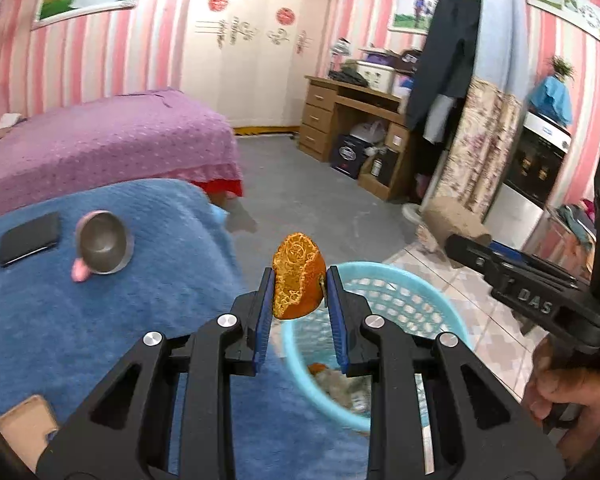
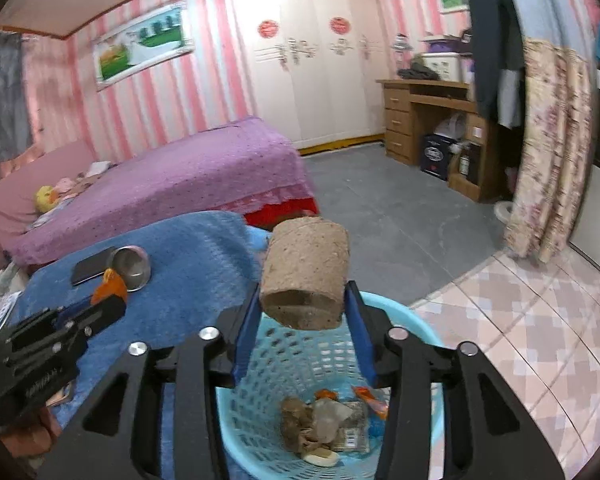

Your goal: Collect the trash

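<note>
**Two grippers carrying trash over the blue basket [image 2: 420, 332].**
The left gripper [image 1: 299, 286] pinches an orange peel [image 1: 298, 276] narrowly, above the basket's near rim beside the blue blanket [image 1: 100, 320]. The right gripper [image 2: 303, 302] stands half-wide around a cardboard tube [image 2: 306, 272] above the basket's far rim; whether its pads still press cannot be told. Released off-centre, the tube could strike the rim and roll onto the floor.

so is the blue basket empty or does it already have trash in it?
Not empty: the blue basket already holds wrappers and scraps on its bottom, seen in the right wrist view.
</note>
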